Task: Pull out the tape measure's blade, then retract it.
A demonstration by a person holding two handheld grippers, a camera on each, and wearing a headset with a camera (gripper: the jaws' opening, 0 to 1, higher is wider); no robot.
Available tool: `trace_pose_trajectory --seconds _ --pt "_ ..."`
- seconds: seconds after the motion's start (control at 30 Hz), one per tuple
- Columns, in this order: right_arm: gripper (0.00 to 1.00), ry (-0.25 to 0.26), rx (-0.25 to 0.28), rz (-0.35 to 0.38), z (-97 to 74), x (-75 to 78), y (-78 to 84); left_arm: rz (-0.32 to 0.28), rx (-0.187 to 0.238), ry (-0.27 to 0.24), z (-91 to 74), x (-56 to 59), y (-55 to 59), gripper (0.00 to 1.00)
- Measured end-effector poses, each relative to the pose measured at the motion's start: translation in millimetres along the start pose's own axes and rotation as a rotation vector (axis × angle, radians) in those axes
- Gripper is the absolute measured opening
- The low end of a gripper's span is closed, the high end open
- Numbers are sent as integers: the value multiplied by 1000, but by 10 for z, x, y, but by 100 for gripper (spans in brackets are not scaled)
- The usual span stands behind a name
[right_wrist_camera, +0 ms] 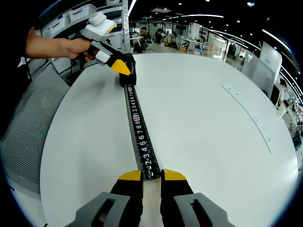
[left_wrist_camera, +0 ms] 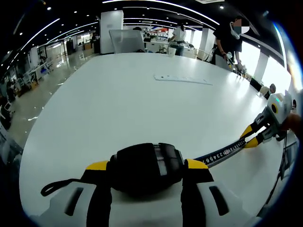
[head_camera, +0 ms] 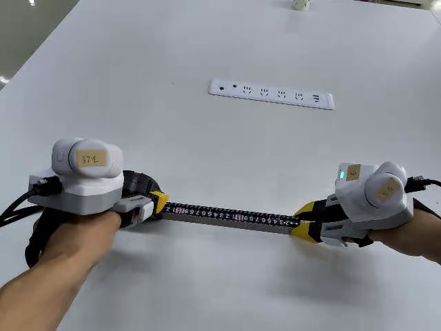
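Nearest the lens, a person's left hand [head_camera: 72, 234] steers the left hand-held gripper [left_wrist_camera: 147, 165], its jaws spread wide and clamped on either side of the tape measure's black case [head_camera: 140, 185], low over the white desk [head_camera: 207, 41]. Opposite, the right hand-held gripper [right_wrist_camera: 151, 176] has its jaws drawn nearly together, pinching the free tip of the blade [head_camera: 231, 216]. The blade runs out of the case in a straight dark line, numbers up, on or just above the desk between the two tools. The pull looks done or close to it, with the return yet to come. The hazard lies in the narrow hold at the tip: should the right jaws slip or let go all at once, the spring would likely whip the blade back into the case. A twist of either wrist could kink the strip, and a hard tug might turn the rounded case in the left jaws. A power strip [head_camera: 271, 94] lies well apart.
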State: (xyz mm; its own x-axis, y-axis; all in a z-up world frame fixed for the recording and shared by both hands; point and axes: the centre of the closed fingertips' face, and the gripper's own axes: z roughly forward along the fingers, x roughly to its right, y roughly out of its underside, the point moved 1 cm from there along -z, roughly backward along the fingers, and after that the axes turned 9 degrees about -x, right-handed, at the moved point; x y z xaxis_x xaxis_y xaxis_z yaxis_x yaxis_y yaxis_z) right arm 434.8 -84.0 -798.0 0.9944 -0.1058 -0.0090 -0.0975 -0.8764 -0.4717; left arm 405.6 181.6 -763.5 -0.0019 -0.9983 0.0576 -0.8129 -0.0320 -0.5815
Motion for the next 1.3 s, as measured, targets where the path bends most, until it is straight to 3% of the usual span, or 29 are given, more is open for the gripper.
trace_pose_trajectory --seconds 1.3 --pt "10 -12 -8 -20 66 -57 -122 -1 -5 19 2 -19 3 54"
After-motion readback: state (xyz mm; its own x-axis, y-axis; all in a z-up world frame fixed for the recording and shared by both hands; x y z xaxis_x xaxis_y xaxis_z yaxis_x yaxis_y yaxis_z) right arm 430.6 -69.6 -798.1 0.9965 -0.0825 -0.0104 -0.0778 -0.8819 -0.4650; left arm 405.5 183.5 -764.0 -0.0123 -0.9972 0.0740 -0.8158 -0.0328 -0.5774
